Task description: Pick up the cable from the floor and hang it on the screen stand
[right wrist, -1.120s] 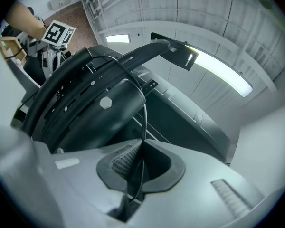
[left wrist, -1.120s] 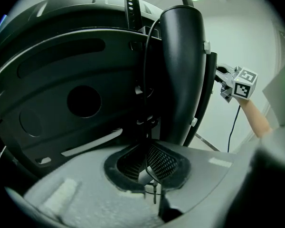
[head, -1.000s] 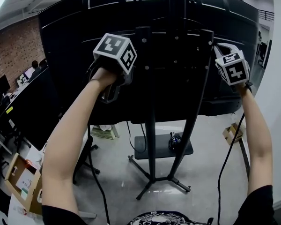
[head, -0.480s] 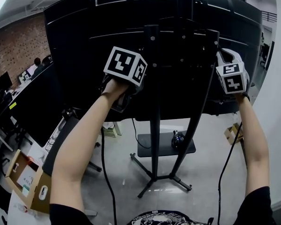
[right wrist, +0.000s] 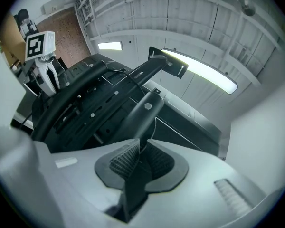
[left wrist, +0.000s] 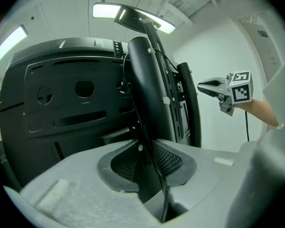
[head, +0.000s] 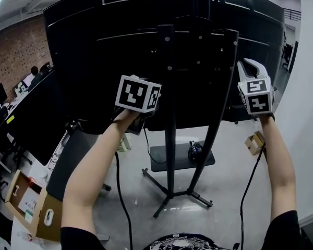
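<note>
The screen stand (head: 169, 139) carries a big black screen (head: 94, 51), seen from the back. My left gripper (head: 138, 112) is held up close to the stand's centre pole (left wrist: 147, 89). Its jaws are opening, and the thin black cable (left wrist: 143, 141) runs loose between the pads (left wrist: 167, 158), up over the stand's top bracket. From that gripper the cable (head: 119, 191) hangs to the floor. My right gripper (head: 249, 66) sits by the stand's right upright (right wrist: 143, 112), jaws nearly together on a thin stretch of cable (right wrist: 154, 123). More cable (head: 248, 186) drops below that arm.
A low shelf (head: 161, 163) on the stand holds a headset (head: 194, 151). Cardboard boxes (head: 28, 204) lie at the lower left, and a small box (head: 255, 141) sits on the floor at the right. Desks with monitors (head: 26, 119) fill the left side before a brick wall.
Both grippers have come down along the back of the screen, the left one more and slightly to the right. The cable still trails from both hands.
</note>
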{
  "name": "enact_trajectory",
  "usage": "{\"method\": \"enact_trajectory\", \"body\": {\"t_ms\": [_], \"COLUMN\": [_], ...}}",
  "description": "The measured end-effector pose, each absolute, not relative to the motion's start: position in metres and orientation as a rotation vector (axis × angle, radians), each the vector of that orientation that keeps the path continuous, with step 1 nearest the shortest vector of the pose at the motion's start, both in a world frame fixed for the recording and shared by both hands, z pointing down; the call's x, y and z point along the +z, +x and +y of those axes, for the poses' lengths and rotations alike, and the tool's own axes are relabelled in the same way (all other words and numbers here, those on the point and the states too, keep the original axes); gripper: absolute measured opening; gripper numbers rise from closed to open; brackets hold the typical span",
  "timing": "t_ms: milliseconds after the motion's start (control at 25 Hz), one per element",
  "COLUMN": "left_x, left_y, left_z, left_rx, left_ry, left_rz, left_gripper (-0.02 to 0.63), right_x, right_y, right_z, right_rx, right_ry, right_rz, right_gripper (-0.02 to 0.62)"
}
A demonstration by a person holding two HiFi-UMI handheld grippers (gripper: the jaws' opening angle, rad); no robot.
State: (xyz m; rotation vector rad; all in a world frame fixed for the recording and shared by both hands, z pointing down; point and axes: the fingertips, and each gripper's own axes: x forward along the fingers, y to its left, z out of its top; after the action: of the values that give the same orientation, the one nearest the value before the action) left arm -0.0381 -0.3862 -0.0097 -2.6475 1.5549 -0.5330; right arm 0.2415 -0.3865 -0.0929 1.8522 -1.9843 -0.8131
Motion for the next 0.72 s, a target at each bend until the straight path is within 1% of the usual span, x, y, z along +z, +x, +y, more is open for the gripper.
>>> {"method": "enact_trajectory", "body": {"t_ms": [440, 720], "left_x": [0.013, 0.048], "left_y": [-0.052, -0.051], "left_z": [-0.341, -0.298], "left_rx": [-0.387, -0.326], "left_ry": [-2.700, -2.727], "left_rz": [1.520, 1.465], "left_gripper": [0.095, 0.094], "right_x": [-0.038, 0.016], "right_y": [0.189, 0.139], "right_z": [-0.332, -0.294], "right_rx": [-0.769, -0.642], "right_ry": [1.800, 1.782], "right_rz": [-2.086, -2.192], "right_gripper": [0.044, 0.031]}}
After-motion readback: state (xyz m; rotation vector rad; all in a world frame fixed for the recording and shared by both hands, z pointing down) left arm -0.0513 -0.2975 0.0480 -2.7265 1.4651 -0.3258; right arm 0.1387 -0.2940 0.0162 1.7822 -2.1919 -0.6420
